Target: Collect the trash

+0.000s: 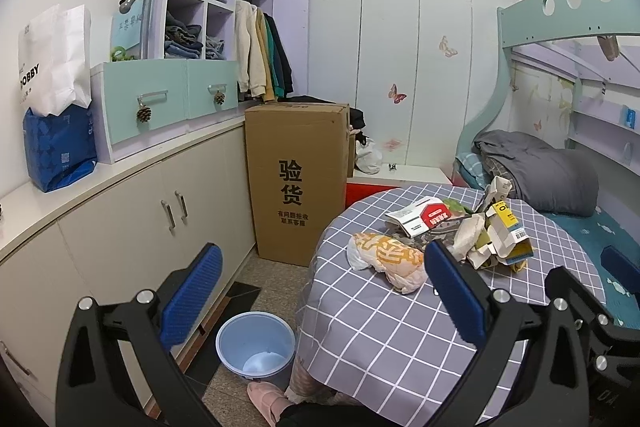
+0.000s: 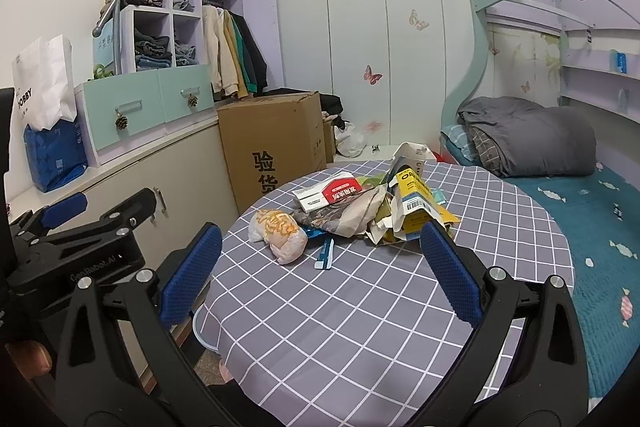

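A pile of trash lies on the far half of a round table with a grey checked cloth (image 1: 380, 331) (image 2: 340, 327). It includes a crumpled orange-and-white bag (image 1: 386, 259) (image 2: 280, 235), a red-and-white box (image 1: 424, 217) (image 2: 332, 193), a torn yellow carton (image 1: 508, 231) (image 2: 416, 203) and a small blue-and-white wrapper (image 2: 325, 255). My left gripper (image 1: 323, 253) is open and empty at the table's left edge. My right gripper (image 2: 320, 231) is open and empty above the table's near side, short of the pile. A blue bucket (image 1: 256, 345) stands on the floor by the table.
A tall cardboard box (image 1: 296, 179) stands against the low cabinets (image 1: 120, 211) on the left. A bed with a grey quilt (image 2: 532, 135) lies right of the table. A person's pink slipper (image 1: 266, 399) rests beside the bucket.
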{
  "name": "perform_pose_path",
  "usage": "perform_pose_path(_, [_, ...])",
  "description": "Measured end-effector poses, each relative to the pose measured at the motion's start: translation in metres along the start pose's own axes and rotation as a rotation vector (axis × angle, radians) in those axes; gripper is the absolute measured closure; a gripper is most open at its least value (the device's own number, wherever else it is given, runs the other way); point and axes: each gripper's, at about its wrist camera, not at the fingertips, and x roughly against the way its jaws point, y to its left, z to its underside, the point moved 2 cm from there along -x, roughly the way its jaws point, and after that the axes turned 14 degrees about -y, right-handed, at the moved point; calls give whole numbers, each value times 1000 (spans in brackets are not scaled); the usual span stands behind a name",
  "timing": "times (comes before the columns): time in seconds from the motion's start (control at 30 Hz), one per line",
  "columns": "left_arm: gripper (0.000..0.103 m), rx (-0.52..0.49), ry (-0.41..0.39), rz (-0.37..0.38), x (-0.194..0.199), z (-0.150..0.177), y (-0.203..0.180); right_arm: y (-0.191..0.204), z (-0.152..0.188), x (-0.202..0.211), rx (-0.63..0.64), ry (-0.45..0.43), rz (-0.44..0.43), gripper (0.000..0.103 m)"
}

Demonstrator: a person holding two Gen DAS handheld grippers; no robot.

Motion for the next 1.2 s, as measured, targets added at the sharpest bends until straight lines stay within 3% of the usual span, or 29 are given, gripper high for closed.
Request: perform_pose_path(1.2, [4, -22, 31, -20, -14, 10, -2, -8, 13, -24, -39, 50, -6, 6])
